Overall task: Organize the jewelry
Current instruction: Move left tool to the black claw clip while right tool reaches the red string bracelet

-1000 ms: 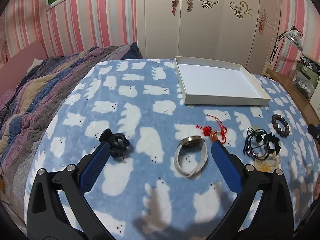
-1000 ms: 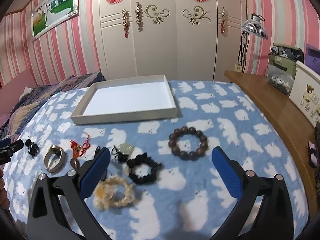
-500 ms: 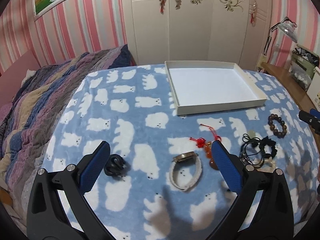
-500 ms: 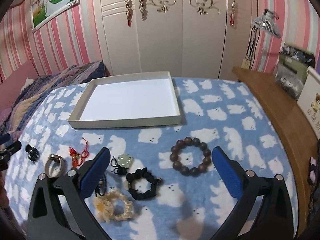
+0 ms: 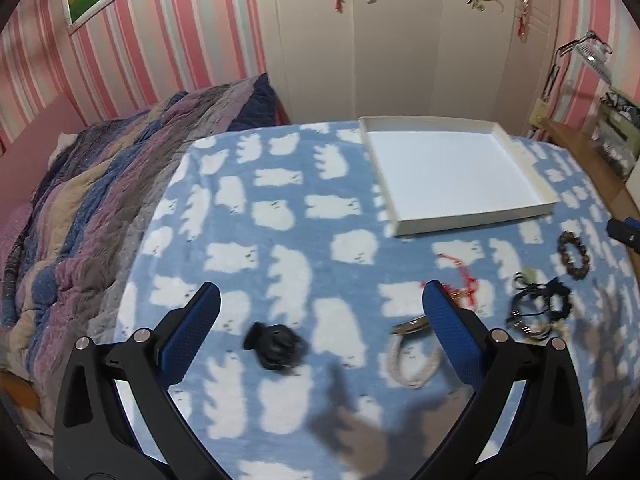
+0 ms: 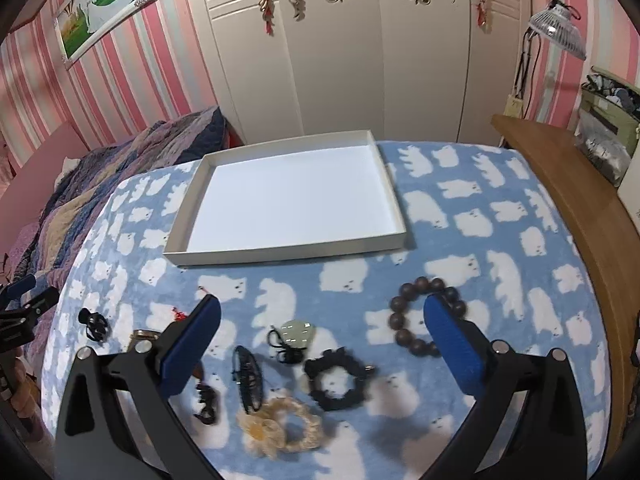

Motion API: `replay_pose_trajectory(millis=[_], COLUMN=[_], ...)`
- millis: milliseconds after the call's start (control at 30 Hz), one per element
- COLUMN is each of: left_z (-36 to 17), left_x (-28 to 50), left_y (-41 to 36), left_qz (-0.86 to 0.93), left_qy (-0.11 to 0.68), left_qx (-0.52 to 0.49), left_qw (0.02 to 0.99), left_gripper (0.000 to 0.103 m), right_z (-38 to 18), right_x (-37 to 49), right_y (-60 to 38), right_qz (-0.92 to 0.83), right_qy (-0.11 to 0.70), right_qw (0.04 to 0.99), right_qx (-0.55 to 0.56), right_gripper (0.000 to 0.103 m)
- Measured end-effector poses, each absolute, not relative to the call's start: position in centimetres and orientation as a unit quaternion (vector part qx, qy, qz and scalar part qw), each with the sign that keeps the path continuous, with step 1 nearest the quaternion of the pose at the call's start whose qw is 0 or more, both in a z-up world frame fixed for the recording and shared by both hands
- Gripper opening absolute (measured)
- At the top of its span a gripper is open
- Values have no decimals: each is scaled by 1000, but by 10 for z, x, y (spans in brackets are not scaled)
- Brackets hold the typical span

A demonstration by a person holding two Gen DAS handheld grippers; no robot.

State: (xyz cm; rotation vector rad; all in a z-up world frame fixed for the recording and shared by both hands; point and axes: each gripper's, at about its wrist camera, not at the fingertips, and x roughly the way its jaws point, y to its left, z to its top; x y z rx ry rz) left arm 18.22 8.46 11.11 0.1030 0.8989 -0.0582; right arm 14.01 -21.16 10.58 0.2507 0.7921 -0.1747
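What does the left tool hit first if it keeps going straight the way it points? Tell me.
Probably the black hair claw. It lies on the bear-print blanket between the open fingers of the left tool, slightly left of centre. Depth is unclear, so the fingers may meet the blanket around it at about the same time.

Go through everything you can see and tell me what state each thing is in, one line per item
White tray: empty, on the blanket.
Wooden bead bracelet: on the blanket, outside the tray.
Black scrunchie: on the blanket, untouched.
Cream scrunchie: on the blanket, near edge.
Black hair clip: on the blanket, between the left fingers' line.
White-strap watch: lying flat, not gripped.
Left gripper: open, empty.
Right gripper: open, empty.
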Motion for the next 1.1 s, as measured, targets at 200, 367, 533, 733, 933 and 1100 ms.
replay_pose_trajectory(millis=[200,367,533,733,933,1100], left_z=[92,76,63,49,31,22], left_x=[189,191,196,207,212,215], left_y=[121,141,150,151,156,158], left_qz=[-17,-21,-31,-37,-41,-45], left_qy=[455,464,471,481,492,503], left_qx=[32,25,19,13,7,2], left_qw=[890,885,882,876,870,863], left_gripper=[100,100,100,100,100,100], right_z=[101,91,77,61,41,26], right_x=[151,162,176,197,214,223], right_y=[-182,-156,-135,-114,-100,-98], right_qz=[-84,-80,-73,-62,-56,-56], right_qy=[393,410,429,450,477,498], right_qw=[908,903,895,887,874,861], right_qx=[116,104,96,90,78,82], right_gripper=[101,101,101,100,92,78])
